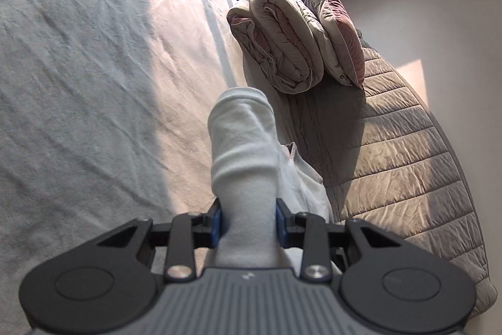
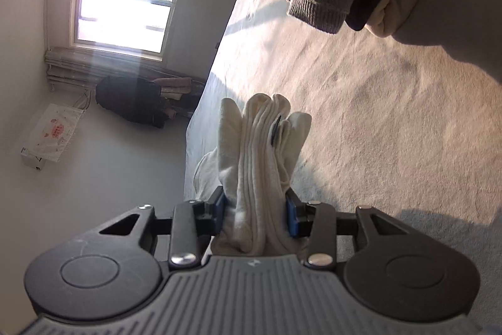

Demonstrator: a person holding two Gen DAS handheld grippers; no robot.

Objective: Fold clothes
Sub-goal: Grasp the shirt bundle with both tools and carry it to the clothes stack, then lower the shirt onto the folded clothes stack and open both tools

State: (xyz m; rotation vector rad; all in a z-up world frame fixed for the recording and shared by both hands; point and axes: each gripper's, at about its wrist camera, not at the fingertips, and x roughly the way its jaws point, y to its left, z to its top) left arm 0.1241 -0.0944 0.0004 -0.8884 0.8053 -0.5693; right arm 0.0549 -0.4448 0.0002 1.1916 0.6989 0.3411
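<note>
Both grippers clamp the same white garment (image 1: 241, 153) above the bed sheet (image 1: 94, 83) — the left gripper (image 1: 248, 225) on a smooth rolled end, the right gripper (image 2: 255, 214) on a thick bunch of soft, ribbed layers (image 2: 260, 146). That fat stack could slip or splay apart if either grip eases unevenly.

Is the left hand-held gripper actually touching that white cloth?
Touching. The left wrist view shows the left hand-held gripper with both blue pads pressed against a bunched fold of the white cloth garment.
</note>
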